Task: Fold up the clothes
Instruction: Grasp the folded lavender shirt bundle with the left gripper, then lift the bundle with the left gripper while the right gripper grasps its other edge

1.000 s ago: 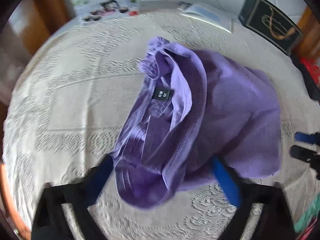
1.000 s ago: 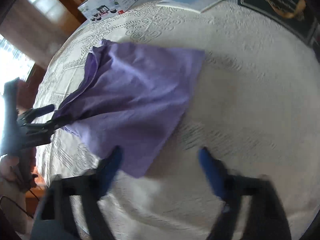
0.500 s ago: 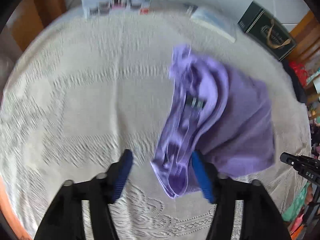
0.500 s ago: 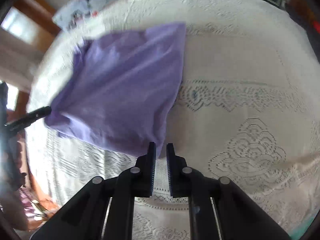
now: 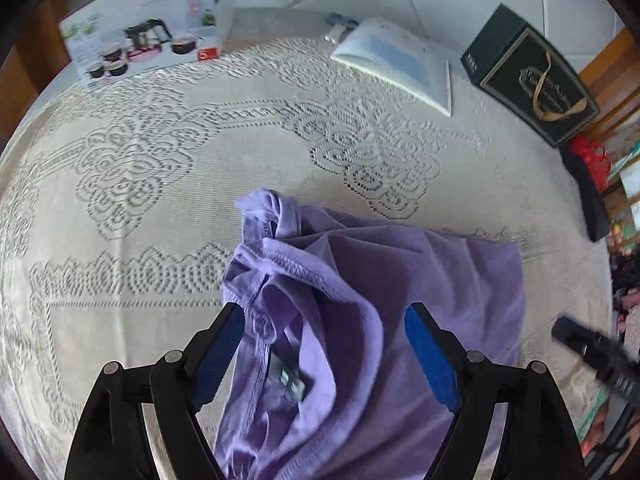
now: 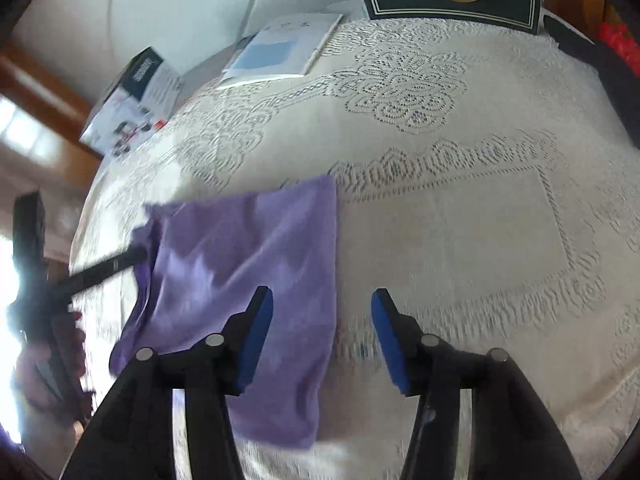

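left gripper (image 5: 324, 344) fingers spread wide, nothing clamped; purple shirt (image 5: 360, 320) lies bunched on the lace tablecloth (image 5: 140, 200) between and ahead of them, black neck label (image 5: 291, 378) up near the left finger. right gripper (image 6: 322, 340) also spread, empty; the shirt's flat edge sits under its left finger (image 6: 256, 340), bare cloth under the right one. dark gift box (image 5: 532, 76) and white booklet (image 5: 396, 64) far ahead

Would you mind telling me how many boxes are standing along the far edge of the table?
2. A white cookware box stands at the far left, and a dark box with a gold ribbon at the far right. The flat white booklet between them is not a box. Others may sit outside the view.
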Available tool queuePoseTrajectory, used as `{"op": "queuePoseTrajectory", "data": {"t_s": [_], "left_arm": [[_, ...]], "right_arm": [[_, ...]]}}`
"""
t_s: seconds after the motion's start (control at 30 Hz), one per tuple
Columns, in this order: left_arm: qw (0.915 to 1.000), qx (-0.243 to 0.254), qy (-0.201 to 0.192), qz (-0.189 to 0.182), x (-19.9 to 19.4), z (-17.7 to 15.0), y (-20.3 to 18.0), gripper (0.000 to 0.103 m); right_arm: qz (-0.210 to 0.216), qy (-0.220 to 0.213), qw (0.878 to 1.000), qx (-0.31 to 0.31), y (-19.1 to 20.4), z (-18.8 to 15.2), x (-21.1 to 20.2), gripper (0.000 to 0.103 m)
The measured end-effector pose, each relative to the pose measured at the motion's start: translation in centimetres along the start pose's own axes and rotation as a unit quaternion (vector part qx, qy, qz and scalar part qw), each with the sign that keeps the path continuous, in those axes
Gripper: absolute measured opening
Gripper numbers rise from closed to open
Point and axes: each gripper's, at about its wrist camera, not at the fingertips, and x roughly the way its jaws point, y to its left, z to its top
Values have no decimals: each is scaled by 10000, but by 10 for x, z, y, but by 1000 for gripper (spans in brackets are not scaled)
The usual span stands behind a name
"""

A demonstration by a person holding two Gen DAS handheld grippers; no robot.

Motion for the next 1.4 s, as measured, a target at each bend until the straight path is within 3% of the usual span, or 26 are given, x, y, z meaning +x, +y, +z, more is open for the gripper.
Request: {"op": "queuePoseTrajectory", "data": {"t_s": [0.1,0.13,0.17,0.23,0.37,0.4,0.47,0.6,0.67,0.73,1.03,1.13,1.27,1.4], "left_arm": [[9999,100,21,93,8,4,6,33],[9998,111,-8,191,9,5,11,30],[9995,135,-41,288,10,7,16,28],[9976,278,-35,633,15,11,22,27],[9922,503,-246,1113,11,20,33,30],[9902,558,-336,1236,6,22,34,36],[9904,559,-339,1220,-7,21,41,49],[9983,257,-197,486,-35,-6,43,73],[9991,174,-126,372,-39,-27,38,83],[9995,78,5,294,-37,-53,32,83],[9980,-316,180,509,-7,-114,15,85],[9972,-327,52,676,-5,-117,11,85],[9963,-463,-14,721,-7,-121,8,96],[9952,-599,-79,765,-8,-125,6,95]], "right_arm": [[-69,83,9999,-10,3,17,21,54],[-54,162,9998,-91,7,20,30,54],[-97,273,9993,-247,13,23,38,44],[-288,440,9971,-549,24,25,53,7],[-507,258,9976,-393,23,29,49,7],[-490,140,9983,-289,20,30,45,7],[-459,60,9988,-144,15,28,35,11],[-392,-35,9990,-220,13,13,18,27],[-357,-16,9991,-249,12,5,15,46],[-322,2,9991,-278,10,-3,12,57],[-172,63,9990,-403,5,-35,0,58],[-125,-6,9991,-403,8,-25,5,58],[-138,-73,9982,-576,15,-8,17,58],[-260,-100,9973,-677,20,6,28,58]]}}
